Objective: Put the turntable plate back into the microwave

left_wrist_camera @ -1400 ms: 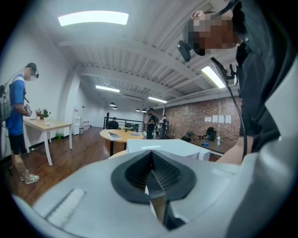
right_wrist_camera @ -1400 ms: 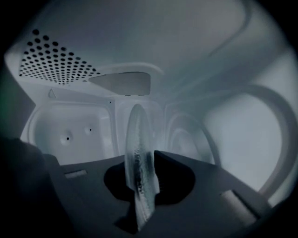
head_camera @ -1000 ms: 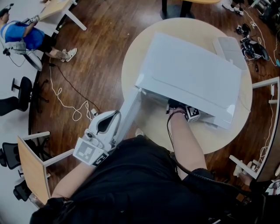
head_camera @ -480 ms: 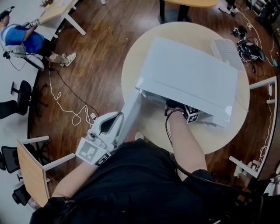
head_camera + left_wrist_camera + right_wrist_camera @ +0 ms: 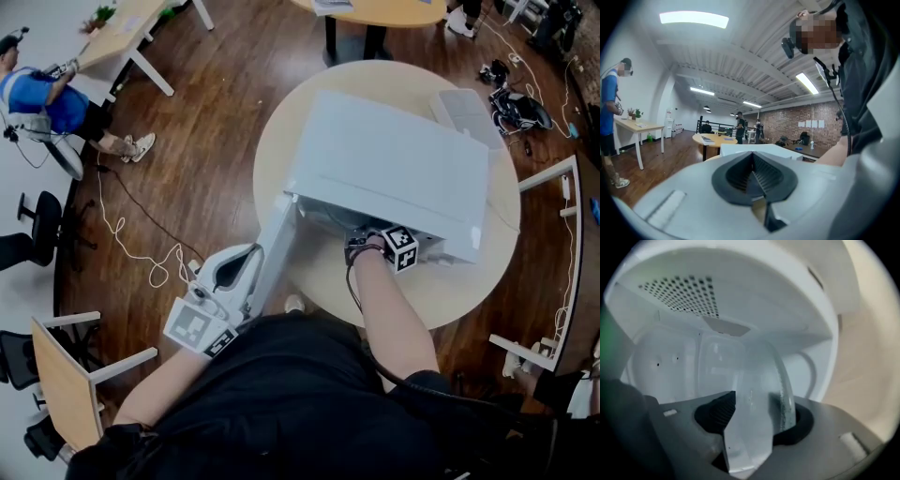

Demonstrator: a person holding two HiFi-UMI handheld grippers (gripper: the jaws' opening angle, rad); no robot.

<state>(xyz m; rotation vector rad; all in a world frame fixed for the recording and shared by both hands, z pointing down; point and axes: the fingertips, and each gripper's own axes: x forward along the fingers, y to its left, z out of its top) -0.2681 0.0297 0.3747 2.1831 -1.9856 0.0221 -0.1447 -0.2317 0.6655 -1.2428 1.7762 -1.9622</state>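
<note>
**Step in hand: releasing the turntable plate inside the cavity**

The microwave (image 5: pixel 394 159) stood on the round table (image 5: pixel 450 292) with its door (image 5: pixel 277 242) swung open toward the operator's left. The right gripper (image 5: pixel 752 422) reached into the cavity (image 5: pixel 693 296). Its 2 jaws had just been opening and now stood apart. The near rim of the glass turntable plate (image 5: pixel 759 376) lay between them, close to 1 pad, and neither pad appeared to press on it. The rest of the plate extended into the cavity. In the right gripper view it rose at a slant, so it could not be confirmed as seated flat on the floor.

The left gripper (image 5: pixel 752 174) had its jaws together with nothing between them. In the head view it rested just beside the outer edge of the open door. Contact with the door could not be confirmed.

**Recommended practice (judgement):**

1. Widen the jaws until both pads clearly cleared the glass before moving the hand. A pad that dragged would pull the plate off centre.
2. Withdraw the gripper straight back along the line of the jaws, without lifting or twisting.
3. Verify the seating. No drive hub or roller ring was visible, so a slight wobble check was advisable.
4. Keep the left gripper at the door to prevent it swinging onto the right forearm.
</note>
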